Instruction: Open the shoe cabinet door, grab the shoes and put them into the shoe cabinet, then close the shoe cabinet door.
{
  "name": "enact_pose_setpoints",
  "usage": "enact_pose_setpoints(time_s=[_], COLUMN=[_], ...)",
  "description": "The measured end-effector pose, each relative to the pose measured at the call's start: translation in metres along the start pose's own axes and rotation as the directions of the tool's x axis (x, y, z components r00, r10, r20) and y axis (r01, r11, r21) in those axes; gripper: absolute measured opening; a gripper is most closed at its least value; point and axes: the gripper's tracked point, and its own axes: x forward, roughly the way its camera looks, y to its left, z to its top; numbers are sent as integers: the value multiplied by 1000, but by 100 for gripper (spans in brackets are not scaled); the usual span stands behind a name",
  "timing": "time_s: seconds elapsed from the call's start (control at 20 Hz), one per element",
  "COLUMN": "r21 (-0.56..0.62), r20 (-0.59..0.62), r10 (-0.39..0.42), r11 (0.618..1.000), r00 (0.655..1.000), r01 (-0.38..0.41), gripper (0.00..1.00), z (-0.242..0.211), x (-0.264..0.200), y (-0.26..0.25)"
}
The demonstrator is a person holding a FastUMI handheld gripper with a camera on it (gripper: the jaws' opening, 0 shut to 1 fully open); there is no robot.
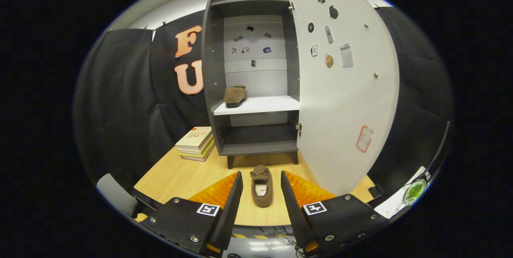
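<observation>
Starting at the left of the table (172, 178), I see a stack of books (196, 144) lying near the table's back-left area, just beside the shoe cabinet (212, 69). The cabinet stands along the table's back edge with its door (344, 101) swung wide to the right, so I judge the opening step done. One brown slipper (235, 95) already sits on the white middle shelf (264, 105), toward the shelf's left end. The second slipper (261, 186) lies on the table near its front edge, in front of the cabinet's feet, toe pointing toward the cabinet.

My gripper (261, 188) is spread wide and holds nothing; the slipper shows in the gap between the two fingers, and I can't tell whether the fingers are level with it or above it. The left finger (234, 198) and the right finger (289, 198) both stand apart from its sides.

So I read this as the grab of the second shoe. Next I'd need to settle the fingers down around the slipper's sides, squeeze until both press on it, then lift and carry it forward to the shelf, keeping well off the open door on the right, and set it to the right of its mate
</observation>
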Motion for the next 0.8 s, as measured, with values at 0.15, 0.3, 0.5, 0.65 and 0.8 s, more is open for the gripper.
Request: enact_pose_setpoints(time_s=[0.15, 0.3, 0.5, 0.65, 0.8], r21=[24, 33, -4, -9, -8], r20=[-52, -89, -125, -155, -191], r10=[-16, -17, -18, -24, -29], r11=[1000, 999, 1000, 1000, 1000], r00=[999, 996, 992, 988, 981], r01=[17, 20, 18, 23, 28], gripper=[61, 61, 61, 58, 58], z=[-27, -44, -65, -79, -93], x=[23, 51, 89, 116, 142], y=[9, 18, 26, 28, 30])
